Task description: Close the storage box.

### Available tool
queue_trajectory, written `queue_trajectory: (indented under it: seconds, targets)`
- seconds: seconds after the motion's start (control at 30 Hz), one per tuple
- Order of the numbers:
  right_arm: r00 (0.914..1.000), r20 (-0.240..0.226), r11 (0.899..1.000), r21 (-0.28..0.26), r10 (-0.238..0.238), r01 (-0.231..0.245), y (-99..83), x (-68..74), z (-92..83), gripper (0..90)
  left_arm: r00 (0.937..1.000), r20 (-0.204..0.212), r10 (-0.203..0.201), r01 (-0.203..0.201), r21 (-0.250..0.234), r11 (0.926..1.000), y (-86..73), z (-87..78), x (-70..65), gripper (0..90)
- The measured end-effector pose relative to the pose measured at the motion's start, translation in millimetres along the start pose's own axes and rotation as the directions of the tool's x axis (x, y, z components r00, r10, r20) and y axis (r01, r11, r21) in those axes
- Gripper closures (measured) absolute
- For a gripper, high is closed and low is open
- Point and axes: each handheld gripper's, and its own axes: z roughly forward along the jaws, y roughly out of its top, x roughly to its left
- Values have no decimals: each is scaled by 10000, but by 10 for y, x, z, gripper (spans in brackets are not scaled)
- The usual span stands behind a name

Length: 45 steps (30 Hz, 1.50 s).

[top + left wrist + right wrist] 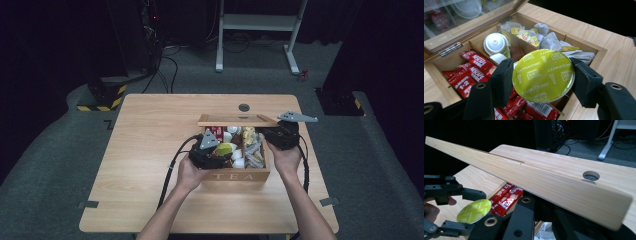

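The wooden table (150, 150) takes up the middle of the high view, and at its centre right sits the wooden tea box (240, 176), lettered TEA on its near wall. Its lid (235, 120) stands raised along the far edge of the box. The right gripper (281, 134), at the box's right far corner, has its jaws closed on that lid and props it up; in the right gripper view the lid's pale edge (536, 182) runs across the frame from upper left to lower right.

Inside, the compartments hold red Nescafe sachets (471, 72) at the left of the left gripper view, white capsules (495, 43) in the upper middle, and paper tea bags (544, 37) at upper right.

The left gripper (212, 152) sits over the box's left half. Its jaws are clamped on a green Dolce Gusto cappuccino capsule (543, 75), one pad at either side of the rim, foil face turned to the camera. The capsule hangs above the sachet compartment, apparently clear of the contents, and it also appears at lower left of the right gripper view (474, 211).

My guess is the capsule is being lifted out. With the raised lid at the far side, the free way out is toward the near or left edge of the box, on the left hand's own side.
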Motion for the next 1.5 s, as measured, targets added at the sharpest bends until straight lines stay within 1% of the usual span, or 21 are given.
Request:
queue_trajectory:
  seconds: [0.1,0.13,0.23,0.3,0.37,0.47,0.57,0.73,0.83,0.87,0.97,1.07,1.13,1.33,1.37,1.4,1.5]
  targets:
    - [9998,-123,9999,-37,137,-138,-5,1,5,899,9999,-35,112,-112,-90,9999,-26,-43,3,397]
    - [9999,-130,9999,-49,112,-113,-6,3,10,899,9999,-85,136,-137,-114,9998,-36,-57,6,397]
    - [9999,-139,9999,-34,99,-99,-4,9,18,899,9999,-52,90,-91,-151,9998,-56,-89,22,397]
    - [9998,-151,9999,-9,123,-124,-6,15,22,899,10000,-97,20,-21,-88,10000,-80,-122,48,397]
    - [9998,-162,9999,-10,102,-102,-5,12,22,899,9998,-168,-55,54,-77,10000,-102,-150,68,397]
    - [9998,-150,9999,-38,109,-109,-9,14,22,899,9997,-253,-31,29,-93,10000,-120,-172,81,397]
    - [9998,-164,9999,-35,106,-107,-10,14,24,899,9991,-421,8,-13,-115,9999,-150,-238,103,397]
    - [9998,-141,9999,0,110,-110,-16,19,22,899,9986,-530,-43,33,-194,9998,-169,-313,136,397]
    - [9998,-181,10000,-22,75,-76,-28,18,21,899,9982,-604,-30,21,-138,9999,-182,-346,148,398]
    - [9998,-188,10000,-21,82,-83,-29,17,20,899,9974,-725,5,-13,-111,9999,-194,-372,155,397]
    - [9998,-193,10000,-19,81,-82,-33,18,19,899,9969,-780,-16,8,-101,9999,-210,-404,172,398]
    - [9998,-202,10000,16,83,-83,-33,18,18,899,9959,-885,-168,151,-205,9997,-242,-469,212,398]
    - [9997,-202,9999,20,103,-102,-34,19,18,899,9955,-931,-169,150,-208,9997,-249,-481,221,397]
    - [9999,-140,9999,138,42,-40,-35,25,15,899,9932,-1026,-552,519,-351,9980,-336,-585,301,397]
    - [9999,-140,9999,138,42,-40,-35,25,15,899,9932,-1026,-552,519,-351,9980,-336,-585,301,397]
    - [9999,-98,9998,181,-23,25,-37,28,15,899,9919,-1035,-734,694,-415,9967,-375,-610,331,398]
    - [10000,-88,9998,196,-14,16,-37,30,15,898,9903,-1118,-823,784,-391,9962,-409,-638,362,397]
